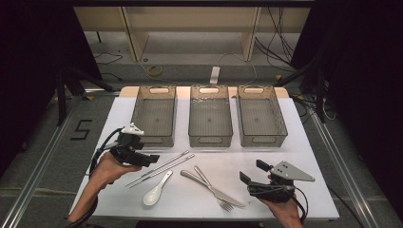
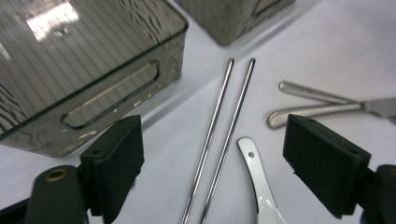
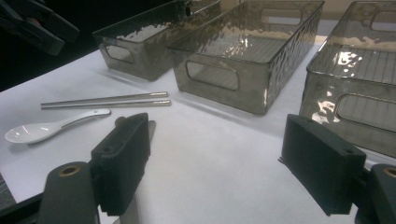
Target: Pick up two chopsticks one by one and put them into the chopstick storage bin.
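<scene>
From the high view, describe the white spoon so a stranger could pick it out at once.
Start at the white table, with three smoky clear bins along its far side. In front of them lies a row of cutlery; the white spoon is near its left end, just on the near side of the metal chopsticks. It is the only white, glossy, round-bowled piece; the rest are metal.

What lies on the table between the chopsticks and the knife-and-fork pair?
The white spoon lies there, between the chopsticks and the crossed knife and fork, as the high view shows.
</scene>
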The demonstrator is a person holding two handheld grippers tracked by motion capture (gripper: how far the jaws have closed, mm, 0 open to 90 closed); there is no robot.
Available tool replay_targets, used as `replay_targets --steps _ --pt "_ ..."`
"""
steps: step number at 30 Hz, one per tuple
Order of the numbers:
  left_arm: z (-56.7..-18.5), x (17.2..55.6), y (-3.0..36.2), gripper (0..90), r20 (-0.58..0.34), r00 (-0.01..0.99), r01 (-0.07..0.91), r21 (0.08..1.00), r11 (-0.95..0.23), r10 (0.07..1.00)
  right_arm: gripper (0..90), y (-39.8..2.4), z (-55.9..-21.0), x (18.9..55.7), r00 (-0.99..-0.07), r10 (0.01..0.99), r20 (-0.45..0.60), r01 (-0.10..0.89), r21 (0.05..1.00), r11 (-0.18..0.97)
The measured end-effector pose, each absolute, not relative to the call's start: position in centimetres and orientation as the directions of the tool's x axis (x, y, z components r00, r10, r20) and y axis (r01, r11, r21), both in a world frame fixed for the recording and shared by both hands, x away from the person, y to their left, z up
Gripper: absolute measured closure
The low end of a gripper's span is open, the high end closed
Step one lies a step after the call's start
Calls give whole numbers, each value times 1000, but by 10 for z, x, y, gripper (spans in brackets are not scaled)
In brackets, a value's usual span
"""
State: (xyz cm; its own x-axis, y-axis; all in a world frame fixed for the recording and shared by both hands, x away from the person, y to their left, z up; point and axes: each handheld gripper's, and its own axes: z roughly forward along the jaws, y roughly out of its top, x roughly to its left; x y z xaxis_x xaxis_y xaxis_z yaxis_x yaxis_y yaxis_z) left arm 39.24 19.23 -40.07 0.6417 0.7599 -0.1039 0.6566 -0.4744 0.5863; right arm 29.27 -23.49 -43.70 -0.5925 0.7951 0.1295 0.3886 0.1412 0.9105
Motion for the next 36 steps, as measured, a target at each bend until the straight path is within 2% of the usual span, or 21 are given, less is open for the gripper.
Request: replay_targets --steps 9,19,36 --pt "-423 410 175 314 -54 666 688 430 -585 744 249 -234 -438 293 -596 793 126 398 904 156" --pt "-439 421 171 474 -62 688 690 363 -626 723 253 -234 -439 294 -596 793 125 412 896 168" --pt "-458 426 164 672 -87 731 670 274 -690 676 262 -233 -439 294 -600 790 125 413 895 172"
